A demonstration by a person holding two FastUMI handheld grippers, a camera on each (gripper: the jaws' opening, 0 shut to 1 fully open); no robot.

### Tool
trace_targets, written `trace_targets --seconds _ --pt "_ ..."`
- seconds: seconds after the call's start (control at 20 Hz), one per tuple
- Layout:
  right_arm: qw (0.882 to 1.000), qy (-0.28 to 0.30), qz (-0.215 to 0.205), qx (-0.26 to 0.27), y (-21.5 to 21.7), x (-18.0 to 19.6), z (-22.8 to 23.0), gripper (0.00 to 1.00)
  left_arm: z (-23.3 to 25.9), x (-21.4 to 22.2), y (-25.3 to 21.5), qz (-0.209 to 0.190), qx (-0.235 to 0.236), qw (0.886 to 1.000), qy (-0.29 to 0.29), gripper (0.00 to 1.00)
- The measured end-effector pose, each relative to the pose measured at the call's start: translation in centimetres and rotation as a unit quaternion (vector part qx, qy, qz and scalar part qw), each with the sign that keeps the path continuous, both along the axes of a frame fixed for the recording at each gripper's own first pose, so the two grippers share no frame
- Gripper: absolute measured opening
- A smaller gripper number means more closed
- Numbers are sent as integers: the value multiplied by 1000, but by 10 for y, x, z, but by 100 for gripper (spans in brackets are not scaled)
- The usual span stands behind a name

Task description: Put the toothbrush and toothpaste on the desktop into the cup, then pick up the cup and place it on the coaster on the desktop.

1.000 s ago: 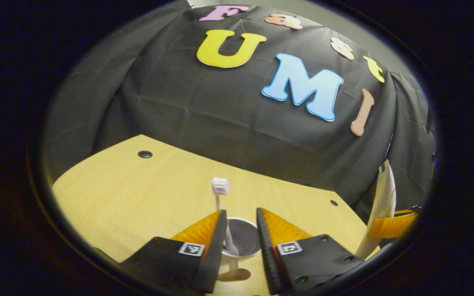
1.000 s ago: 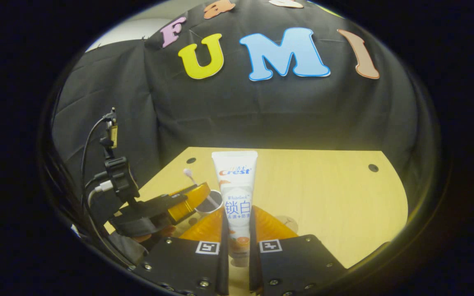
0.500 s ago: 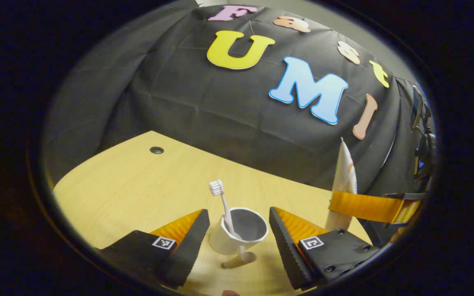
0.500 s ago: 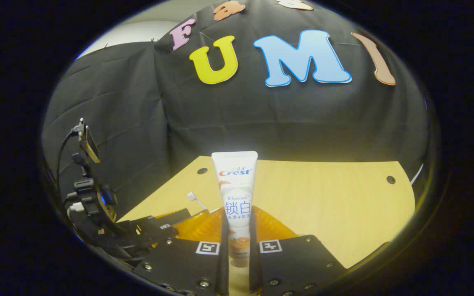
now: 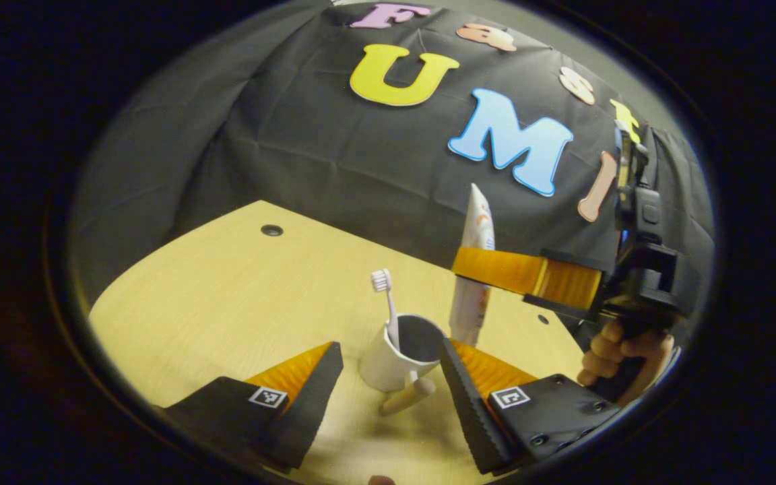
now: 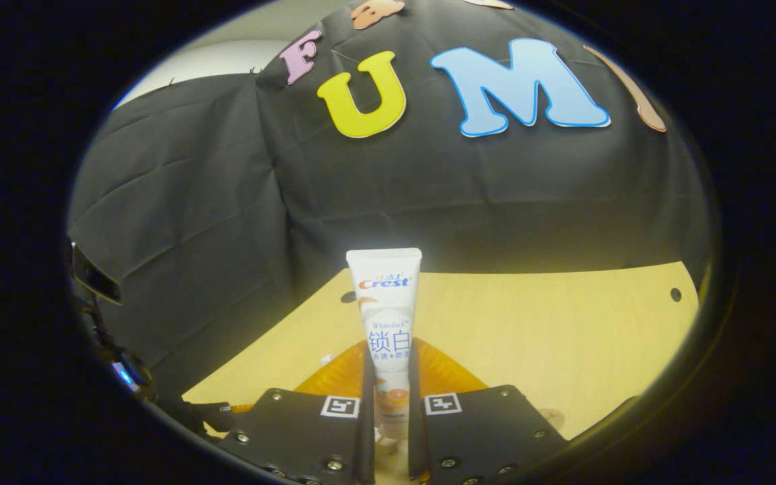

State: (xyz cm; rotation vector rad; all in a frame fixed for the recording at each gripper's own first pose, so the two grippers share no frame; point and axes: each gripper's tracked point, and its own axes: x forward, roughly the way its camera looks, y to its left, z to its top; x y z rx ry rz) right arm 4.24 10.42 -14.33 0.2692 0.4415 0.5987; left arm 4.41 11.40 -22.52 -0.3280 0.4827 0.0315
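Right gripper view, lower centre: jaws clamp the soft, light tube [image 6: 386, 323] low down, a sensible hold; left gripper [image 5: 383, 377] gapes around the cup [image 5: 398, 353].

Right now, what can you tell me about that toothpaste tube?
The toothpaste tube is white soft-looking plastic with printed lettering and an orange picture low on its front. It stands upright, flat crimped end up, clamped between the two fingers of the right tongs. In the left gripper view it hangs in the air just beyond the cup, not yet inside.
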Motion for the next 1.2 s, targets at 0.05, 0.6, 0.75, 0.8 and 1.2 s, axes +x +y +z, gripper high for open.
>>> trace_targets --seconds 0.05,0.6,0.75,0.8,1.2 --pt "1000 1 1 -4 0 1 0 20 0 -3 1 -1 1 1000 1 95" --pt "997 -11 22 -68 -4 5 2 25 -8 -22 1 -8 2 1000 18 95" --pt "997 -4 29 -70 -5 0 1 35 -9 -25 -2 -6 2 1000 20 95" --pt "997 -2 36 -65 -6 -5 5 39 -10 -25 -3 -6 2 1000 22 95" --pt "999 -7 15 -29 -42 -9 38 87 -18 -16 -23 -19 6 999 36 94"
